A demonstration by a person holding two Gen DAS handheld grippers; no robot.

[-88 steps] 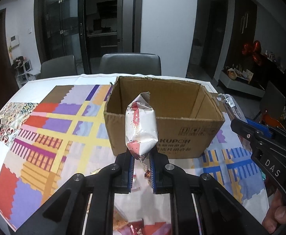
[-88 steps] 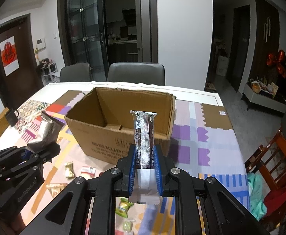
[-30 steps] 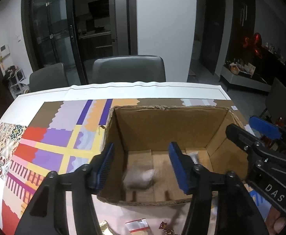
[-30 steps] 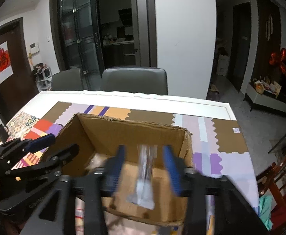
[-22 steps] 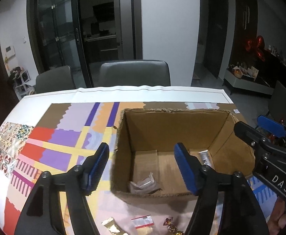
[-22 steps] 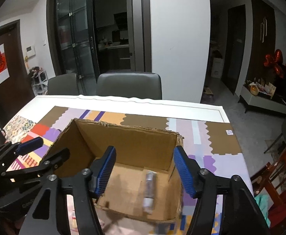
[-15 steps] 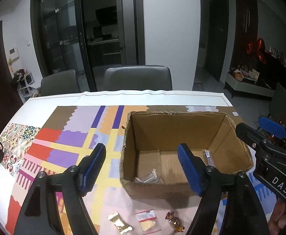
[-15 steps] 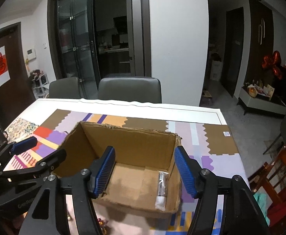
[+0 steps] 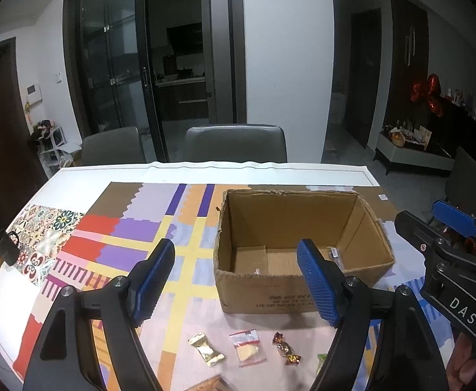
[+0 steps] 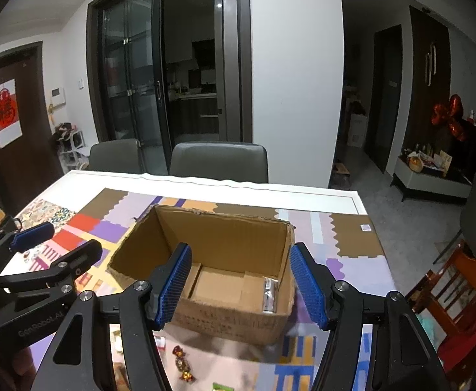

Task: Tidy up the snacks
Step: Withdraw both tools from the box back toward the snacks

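Observation:
An open cardboard box [image 9: 303, 293] [image 10: 225, 234] stands on the patterned tablecloth. Inside it a long dark-and-silver snack packet [image 10: 269, 293] [image 9: 334, 254] lies against the right wall, and a pale packet [image 9: 257, 272] barely shows behind the front wall. My left gripper [image 9: 236, 247] [image 10: 72, 239] hangs open and empty, above and just in front of the box's left side. My right gripper [image 10: 241, 249] [image 9: 423, 218] is open and empty too, above the box's front right. On the cloth in front of the box lie a gold packet [image 9: 205, 348], a clear bag [image 9: 247, 347] and a red-gold candy [image 9: 285, 348] [image 10: 181, 361].
A black mug [image 9: 5, 247] sits at the table's left edge. Two grey chairs [image 9: 234, 143] stand at the far side of the table. A wooden chair [image 10: 459, 280] is off the right edge. A green packet [image 9: 322, 358] peeks out at the bottom.
Both grippers let their packets go into the box, opened wider, and drew back and upward. The box now looks smaller, and loose snacks in front of it have come into view.

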